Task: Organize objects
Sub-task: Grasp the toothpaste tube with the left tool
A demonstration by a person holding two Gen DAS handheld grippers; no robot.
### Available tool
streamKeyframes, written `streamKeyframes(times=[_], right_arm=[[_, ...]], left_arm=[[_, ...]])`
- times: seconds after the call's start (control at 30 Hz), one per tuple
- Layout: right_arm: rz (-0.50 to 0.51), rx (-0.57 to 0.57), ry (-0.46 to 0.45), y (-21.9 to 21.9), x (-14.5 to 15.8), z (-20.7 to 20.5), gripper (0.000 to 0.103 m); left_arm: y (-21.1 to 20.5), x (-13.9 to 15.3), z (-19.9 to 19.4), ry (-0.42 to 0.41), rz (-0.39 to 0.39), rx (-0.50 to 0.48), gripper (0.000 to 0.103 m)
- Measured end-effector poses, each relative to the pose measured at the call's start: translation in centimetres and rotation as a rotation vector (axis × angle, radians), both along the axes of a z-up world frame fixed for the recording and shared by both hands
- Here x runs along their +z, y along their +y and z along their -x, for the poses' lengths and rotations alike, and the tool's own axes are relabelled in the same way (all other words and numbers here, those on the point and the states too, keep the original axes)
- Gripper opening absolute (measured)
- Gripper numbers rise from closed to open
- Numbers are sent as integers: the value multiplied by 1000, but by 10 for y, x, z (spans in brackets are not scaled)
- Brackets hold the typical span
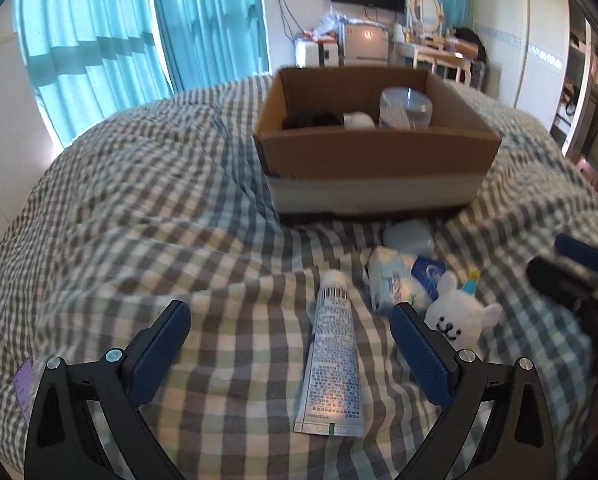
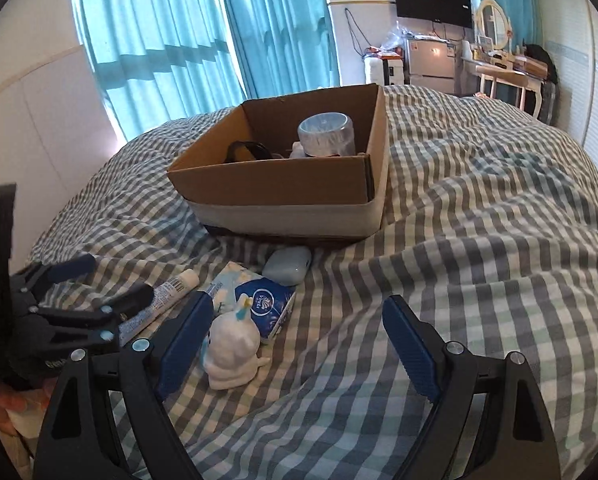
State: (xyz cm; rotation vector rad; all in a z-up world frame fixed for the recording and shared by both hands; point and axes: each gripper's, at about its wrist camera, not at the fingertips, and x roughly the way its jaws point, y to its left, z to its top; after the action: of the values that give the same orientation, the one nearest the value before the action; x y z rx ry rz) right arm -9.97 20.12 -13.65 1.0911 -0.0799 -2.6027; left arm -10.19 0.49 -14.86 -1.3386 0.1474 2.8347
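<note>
A white tube lies on the checked bedspread between the fingers of my open left gripper, its cap pointing away. A tissue pack, a white plush bunny and a pale blue case lie to its right. A cardboard box stands behind them and holds a clear round jar, a small white thing and a dark item. My right gripper is open and empty, with the bunny just inside its left finger. The tissue pack, the case, the tube and the box show there too.
The bed is covered with a rumpled checked quilt. Blue curtains hang behind on the left. A dressing table, a small fridge and a wall screen stand at the far wall. A purple-labelled item lies by the left edge.
</note>
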Motion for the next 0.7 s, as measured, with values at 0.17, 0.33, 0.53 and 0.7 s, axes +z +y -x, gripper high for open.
streamKeyframes(times=[0.17, 0.33, 0.53, 0.7], right_arm=[[35, -24, -8, 9, -1, -1, 87], [35, -36, -5, 6, -1, -2, 87], [31, -37, -6, 5, -1, -2, 87], [34, -19, -15, 3, -4, -2, 87]], left_arm=[[3, -10, 5, -34, -9, -19, 84], [19, -27, 16, -112, 42, -78, 61], [29, -35, 14, -153, 34, -135, 27], [18, -18, -1, -93, -21, -96, 27]])
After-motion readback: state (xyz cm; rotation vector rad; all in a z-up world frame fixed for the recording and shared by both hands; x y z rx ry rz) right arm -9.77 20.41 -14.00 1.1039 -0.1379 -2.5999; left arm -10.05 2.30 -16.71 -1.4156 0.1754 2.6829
